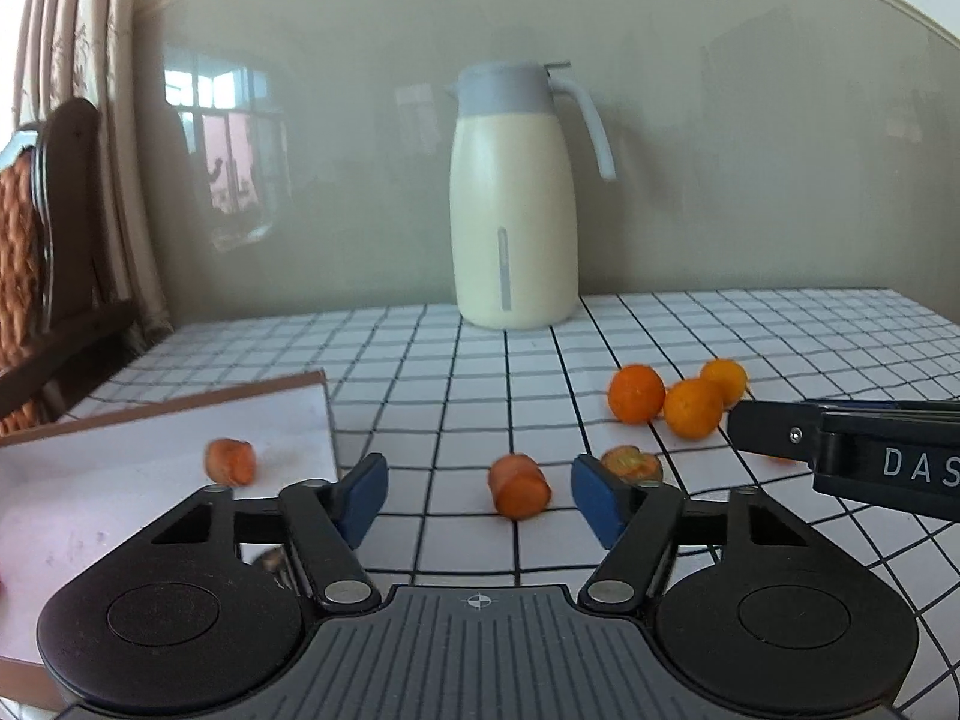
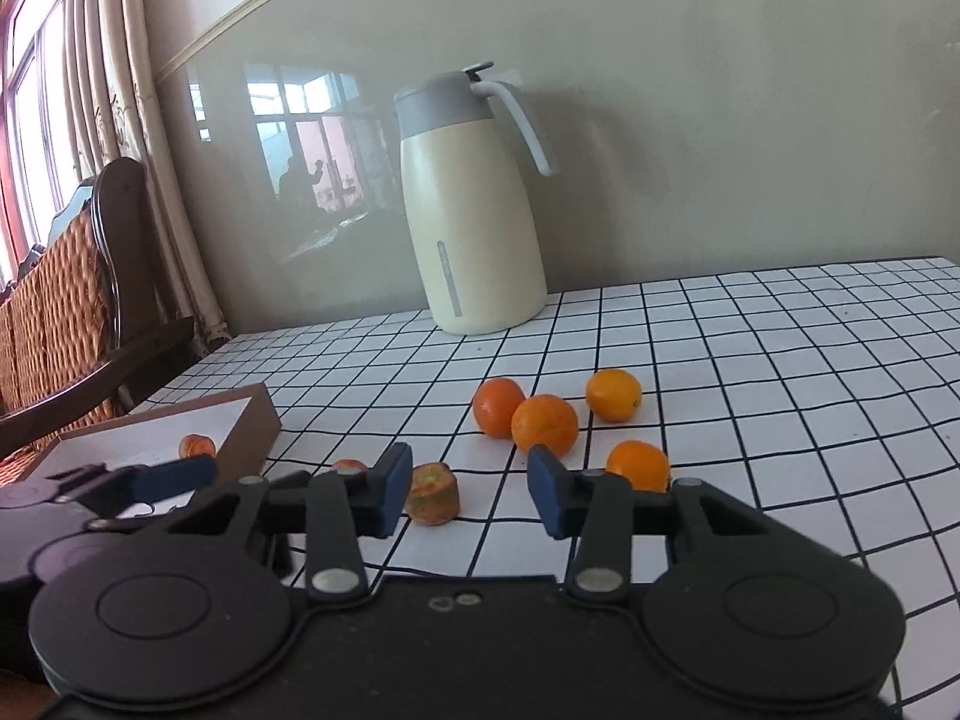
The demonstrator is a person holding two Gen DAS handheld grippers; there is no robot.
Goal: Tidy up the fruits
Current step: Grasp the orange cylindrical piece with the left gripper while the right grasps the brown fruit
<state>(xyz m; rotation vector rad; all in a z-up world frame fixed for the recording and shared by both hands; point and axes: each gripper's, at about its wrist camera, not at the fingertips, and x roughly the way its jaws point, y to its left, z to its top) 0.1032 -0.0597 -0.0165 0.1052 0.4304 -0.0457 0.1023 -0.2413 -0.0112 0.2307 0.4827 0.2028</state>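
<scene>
Orange carrot chunks and small round oranges lie scattered on the grid-patterned tablecloth (image 1: 456, 360) ahead of my jaws. My left gripper (image 1: 479, 495) stands released, and a short carrot piece (image 1: 519, 486) with a flat cut face lies on the cloth between its blue pads, touching neither. Another carrot chunk (image 1: 231, 462) rests on the white board (image 1: 150, 480) beyond my left jaw. A third, greenish-topped stub (image 1: 631, 463) peeks out behind my right pad, half hidden by it. My right gripper (image 2: 470, 495) is released too, holding nothing; the greenish stub (image 2: 433, 492) sits just ahead of its left pad. Three oranges (image 2: 545, 425) cluster beyond my right jaws, two of them touching, and a fourth orange (image 2: 638, 465) sits just past the right pad, its lower edge cut off by the finger. The left view shows only three oranges (image 1: 693, 408) in full, the fourth mostly hidden behind my right gripper's arm (image 1: 852, 456). A cream thermos jug (image 1: 513, 198) stands far ahead by the wall. The right view shows a thick brown edge on the board (image 2: 252, 420).
</scene>
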